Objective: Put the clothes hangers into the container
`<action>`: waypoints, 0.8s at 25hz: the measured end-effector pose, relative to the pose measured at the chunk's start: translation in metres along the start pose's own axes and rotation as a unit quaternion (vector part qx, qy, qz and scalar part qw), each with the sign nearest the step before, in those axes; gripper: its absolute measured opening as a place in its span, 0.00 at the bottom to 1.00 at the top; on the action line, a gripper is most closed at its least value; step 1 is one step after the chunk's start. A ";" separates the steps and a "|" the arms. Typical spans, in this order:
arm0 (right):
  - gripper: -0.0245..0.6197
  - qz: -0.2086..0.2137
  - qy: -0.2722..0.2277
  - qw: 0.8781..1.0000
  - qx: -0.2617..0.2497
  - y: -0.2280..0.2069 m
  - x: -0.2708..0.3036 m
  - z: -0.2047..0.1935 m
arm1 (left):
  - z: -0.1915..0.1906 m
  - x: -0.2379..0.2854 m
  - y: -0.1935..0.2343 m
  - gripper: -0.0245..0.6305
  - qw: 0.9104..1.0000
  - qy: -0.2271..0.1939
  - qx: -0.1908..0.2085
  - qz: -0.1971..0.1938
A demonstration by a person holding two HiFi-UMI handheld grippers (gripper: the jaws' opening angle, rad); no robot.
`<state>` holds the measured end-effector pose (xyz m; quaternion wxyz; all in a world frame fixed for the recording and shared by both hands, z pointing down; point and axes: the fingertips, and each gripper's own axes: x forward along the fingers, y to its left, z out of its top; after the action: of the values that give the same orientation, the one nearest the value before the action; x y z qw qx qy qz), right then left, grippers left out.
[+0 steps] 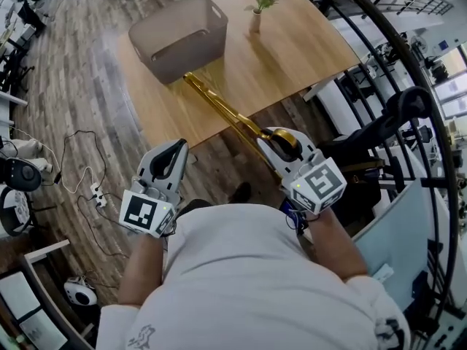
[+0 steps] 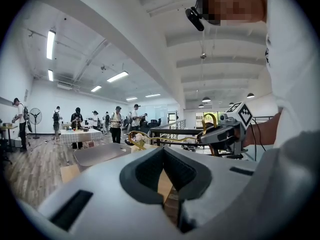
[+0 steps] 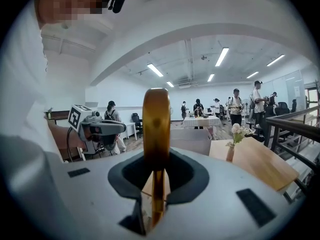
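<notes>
One step in hand, by the look of it: bringing the clothes hangers [image 1: 226,111] across to the container [image 1: 182,49]. Gold, bunched together, number hard to tell. Clamped at the hook end in the right gripper [image 1: 281,143], with the hook standing edge-on between the jaws in the right gripper view. Stretched out from there over the near edge of the table [image 1: 306,49], with the far end close under the container's near wall; touching it or not, cannot tell. Nothing of them inside yet.

Left gripper [image 1: 177,150] level with the right one, short of the table, jaws drawn together on nothing.

Container upright at the table's far left corner, open top, apparently empty. Small vase [image 1: 255,22] of flowers just to its right.

Next, probably: raise the far end clear of the rim, push forward, then tip the bundle down into the opening. Long against the container, so likely to go in slanted rather than flat. Worth keeping the swing away from the vase, and perhaps steadying the container with the free gripper before letting go.
</notes>
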<state>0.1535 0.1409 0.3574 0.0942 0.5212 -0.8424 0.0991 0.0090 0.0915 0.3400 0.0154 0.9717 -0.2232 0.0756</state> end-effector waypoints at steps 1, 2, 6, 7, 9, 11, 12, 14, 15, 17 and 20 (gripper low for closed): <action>0.15 0.003 -0.001 1.000 0.000 -0.004 -0.001 0.001 | 0.000 0.003 -0.002 0.05 1.000 0.002 0.000 0.001; 0.15 0.006 -0.001 1.000 -0.002 -0.008 -0.001 0.001 | 0.000 0.006 -0.003 0.05 1.000 0.005 -0.001 0.002; 0.15 0.011 -0.001 1.000 -0.004 -0.020 0.007 0.005 | 0.000 0.014 0.006 0.05 1.000 0.009 -0.001 0.008; 0.15 0.013 0.000 1.000 -0.002 -0.022 0.010 0.004 | 0.000 0.015 0.011 0.05 1.000 0.009 -0.002 0.010; 0.15 0.015 0.002 1.000 0.005 -0.024 0.016 0.002 | 0.001 0.017 0.021 0.05 1.000 0.008 -0.003 0.015; 0.15 0.017 0.003 1.000 0.008 -0.026 0.024 0.003 | 0.001 0.018 0.030 0.05 1.000 0.007 -0.006 0.018; 0.15 0.018 0.003 1.000 0.008 -0.027 0.028 0.004 | 0.000 0.019 0.034 0.05 1.000 0.006 -0.007 0.018; 0.15 0.018 0.001 1.000 0.007 -0.029 0.038 0.010 | 0.000 0.021 0.042 0.05 1.000 0.004 -0.010 0.016; 0.15 0.018 0.001 1.000 0.005 -0.029 0.044 0.013 | 0.000 0.022 0.047 0.05 1.000 0.004 -0.009 0.015; 0.15 0.017 0.000 1.000 0.004 -0.031 0.060 0.019 | 0.002 0.023 0.062 0.05 1.000 0.002 -0.008 0.014; 0.15 0.015 0.000 1.000 0.004 -0.031 0.086 0.029 | 0.004 0.021 0.088 0.05 1.000 -0.004 -0.012 0.014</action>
<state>0.1415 0.0456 0.3547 0.0903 0.5091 -0.8497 0.1035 -0.0102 0.0025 0.3391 0.0246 0.9685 -0.2379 0.0689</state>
